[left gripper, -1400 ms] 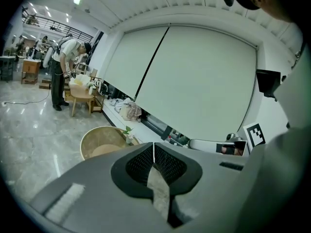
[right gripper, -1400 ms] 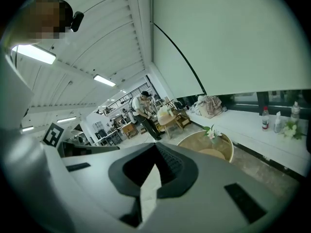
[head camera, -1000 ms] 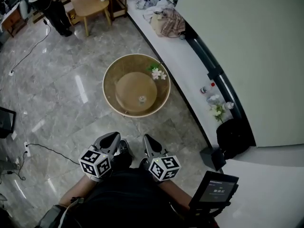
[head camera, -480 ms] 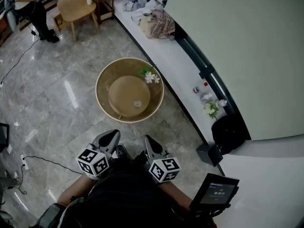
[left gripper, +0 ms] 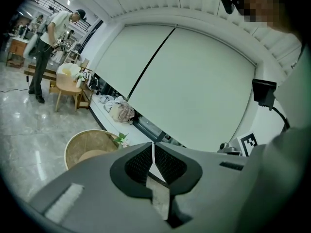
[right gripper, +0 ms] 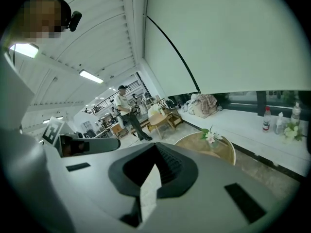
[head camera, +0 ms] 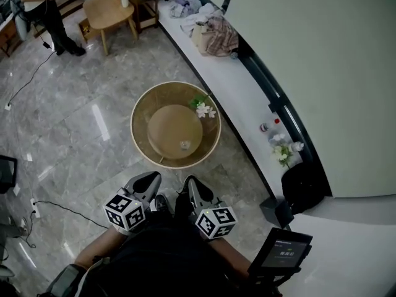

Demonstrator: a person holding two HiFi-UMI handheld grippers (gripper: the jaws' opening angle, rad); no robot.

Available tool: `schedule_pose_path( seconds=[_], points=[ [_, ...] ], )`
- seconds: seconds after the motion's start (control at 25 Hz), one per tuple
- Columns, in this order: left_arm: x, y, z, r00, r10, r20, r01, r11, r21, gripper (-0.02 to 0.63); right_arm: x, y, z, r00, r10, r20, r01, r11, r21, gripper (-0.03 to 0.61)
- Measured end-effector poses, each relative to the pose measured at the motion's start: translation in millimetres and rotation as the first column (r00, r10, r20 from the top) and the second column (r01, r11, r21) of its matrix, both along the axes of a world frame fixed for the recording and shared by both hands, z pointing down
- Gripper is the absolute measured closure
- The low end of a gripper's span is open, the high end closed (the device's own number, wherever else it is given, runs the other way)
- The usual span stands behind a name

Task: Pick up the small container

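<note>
A small clear container [head camera: 184, 145] sits near the middle of a round wooden table [head camera: 143, 142] with a raised rim, out ahead on the marble floor. White flowers [head camera: 204, 109] lie at the table's far right rim. My left gripper [head camera: 150, 177] and right gripper [head camera: 189, 182] hang side by side close to my body, short of the table, both shut and empty. In the left gripper view the left gripper [left gripper: 153, 147] has its jaws pressed together, with the table [left gripper: 82, 147] beyond. The right gripper [right gripper: 156, 149] is likewise shut, and the table [right gripper: 221, 147] lies ahead of it.
A long white ledge [head camera: 238, 91] runs along the wall on the right, bearing a heap of clothes [head camera: 213, 30], small bottles [head camera: 265, 127] and a flower pot [head camera: 283, 154]. A black bin [head camera: 303, 187] stands beside it. A wooden chair [head camera: 108, 14] and a person [head camera: 43, 5] are far off. A cable [head camera: 62, 203] crosses the floor.
The round table has slid a little lower in the head view, closer to the grippers. Both grippers keep their place at the bottom of the view and stay shut.
</note>
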State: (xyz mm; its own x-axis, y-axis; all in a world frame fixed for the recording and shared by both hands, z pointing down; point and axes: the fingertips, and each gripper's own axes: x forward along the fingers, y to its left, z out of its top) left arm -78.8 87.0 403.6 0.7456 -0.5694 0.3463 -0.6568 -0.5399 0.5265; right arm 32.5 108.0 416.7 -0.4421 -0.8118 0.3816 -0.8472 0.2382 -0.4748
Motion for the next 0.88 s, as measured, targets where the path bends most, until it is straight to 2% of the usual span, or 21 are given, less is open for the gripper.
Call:
schedule_pose_path(
  seconds=[0.44, 0.88],
  points=[
    [27, -59, 7, 0.993, -0.098, 0.072, 0.097, 0.995, 0.023, 0.604, 31, -71, 10, 0.994, -0.105, 0.010, 0.105, 0.994, -0.015, 0.581],
    [63, -110, 32, 0.979, -0.159, 0.125, 0.158, 0.987, 0.020, 0.604, 74, -125, 40, 0.989, -0.143, 0.028, 0.145, 0.987, -0.068, 0.581]
  ],
)
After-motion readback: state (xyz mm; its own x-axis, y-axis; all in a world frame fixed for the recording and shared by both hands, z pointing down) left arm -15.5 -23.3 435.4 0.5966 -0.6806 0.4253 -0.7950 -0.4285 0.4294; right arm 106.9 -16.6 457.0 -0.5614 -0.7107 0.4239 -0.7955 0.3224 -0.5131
